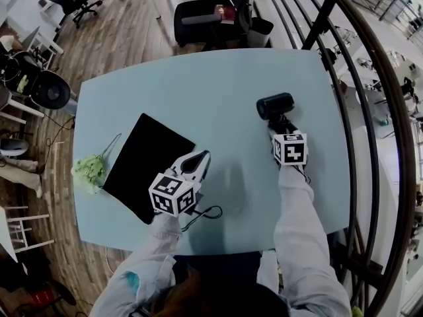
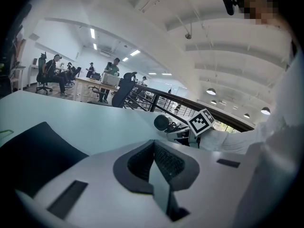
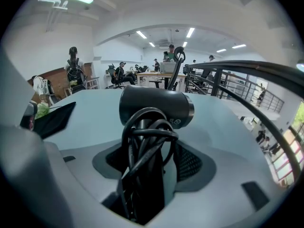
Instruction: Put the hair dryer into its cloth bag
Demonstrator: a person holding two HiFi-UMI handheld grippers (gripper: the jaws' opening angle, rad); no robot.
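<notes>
stage: early. The grasp is made, the bagging is not started (my read).
hair dryer (image 1: 275, 105): lies on the table (image 1: 225, 84) at the right of the head view, black barrel crosswise, cable wound round the handle. Well apart from the bag.
right gripper (image 1: 280, 125): fingers pinch the dryer's handle and its cable bundle; the right gripper view shows the pads on both sides of it.
cloth bag (image 1: 142, 164): black, flat on the table at the left of the head view. No open mouth visible, nothing in it as far as I can see.
left gripper (image 1: 200, 160): fingers pressed together, nothing between them. Tips are just beside the bag's right edge; I can't tell if they touch it.
cord loop (image 1: 205, 215): thin, black, on the table below the left gripper. Probably the bag's drawstring.
done: dryer gripped.
left: open the bag's mouth, carry the dryer across, slide it in, maybe draw it closed.
green sprig (image 1: 89, 169): at the bag's left edge, not part of the job.
writing: none readable. Square black-and-white markers on both gripper cubes. Small round mark on the dryer's barrel in the right gripper view, too small to read. No brand visible.
</notes>
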